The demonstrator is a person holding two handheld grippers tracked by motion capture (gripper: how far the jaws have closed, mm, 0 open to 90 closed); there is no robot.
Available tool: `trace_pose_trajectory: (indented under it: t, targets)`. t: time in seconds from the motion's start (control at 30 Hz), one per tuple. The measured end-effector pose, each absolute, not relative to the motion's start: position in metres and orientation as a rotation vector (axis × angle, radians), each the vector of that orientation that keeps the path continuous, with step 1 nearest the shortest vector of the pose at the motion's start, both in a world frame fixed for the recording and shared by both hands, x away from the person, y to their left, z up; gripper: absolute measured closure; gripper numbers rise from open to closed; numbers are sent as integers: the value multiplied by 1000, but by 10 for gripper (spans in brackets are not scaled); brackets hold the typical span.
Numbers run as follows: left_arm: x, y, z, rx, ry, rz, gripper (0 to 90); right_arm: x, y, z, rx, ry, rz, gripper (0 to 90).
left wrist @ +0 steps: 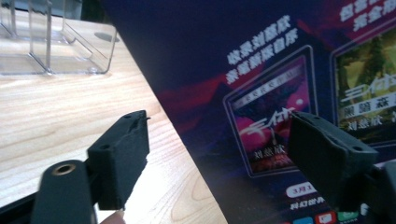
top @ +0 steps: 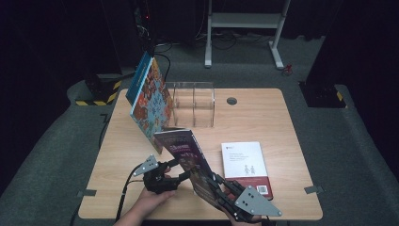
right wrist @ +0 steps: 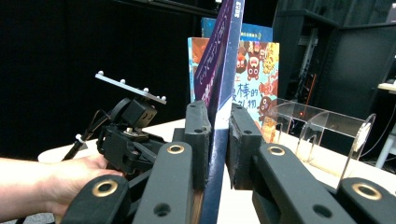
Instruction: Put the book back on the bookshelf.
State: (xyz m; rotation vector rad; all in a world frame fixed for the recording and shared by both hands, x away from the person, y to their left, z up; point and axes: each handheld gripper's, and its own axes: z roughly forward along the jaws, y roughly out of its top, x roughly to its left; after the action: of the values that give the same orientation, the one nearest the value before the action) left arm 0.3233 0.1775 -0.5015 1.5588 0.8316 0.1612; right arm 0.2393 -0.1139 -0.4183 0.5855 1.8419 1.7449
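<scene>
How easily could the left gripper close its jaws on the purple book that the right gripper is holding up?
Probably easily: the left gripper is open beside the purple book, one jaw already before its cover, nothing between. The right gripper holds it upright.

1. The purple book [top: 186, 155] stood on edge near the table's front, tilted, its dark cover printed with white Chinese lettering and framed pictures.
2. Its lower edge sat clamped between two black jaws; its spine [right wrist: 219, 60] rose upright in the right gripper view.
</scene>
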Motion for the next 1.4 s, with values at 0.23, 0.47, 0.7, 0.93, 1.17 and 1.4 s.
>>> trace_pose_trajectory:
  t: [0.23, 0.47, 0.7, 0.93, 1.17, 1.4]
  targets:
    - [320, 170, -502, 1573, 818, 149, 253, 240, -114, -420, 594, 1843, 1738, 805]
    - [318, 173, -501, 1582, 832, 196, 320, 241, -116, -422, 597, 1820, 1720, 804]
    - [313, 175, -501, 1556, 853, 250, 516, 242, -120, -423, 599, 1788, 1689, 805]
    - [310, 181, -501, 1520, 871, 319, 721, 243, -122, -424, 584, 1748, 1654, 805]
    - [308, 181, -502, 1514, 870, 344, 810, 246, -122, -427, 582, 1745, 1608, 809]
    - [305, 179, -502, 1514, 859, 357, 827, 249, -129, -430, 579, 1735, 1595, 811]
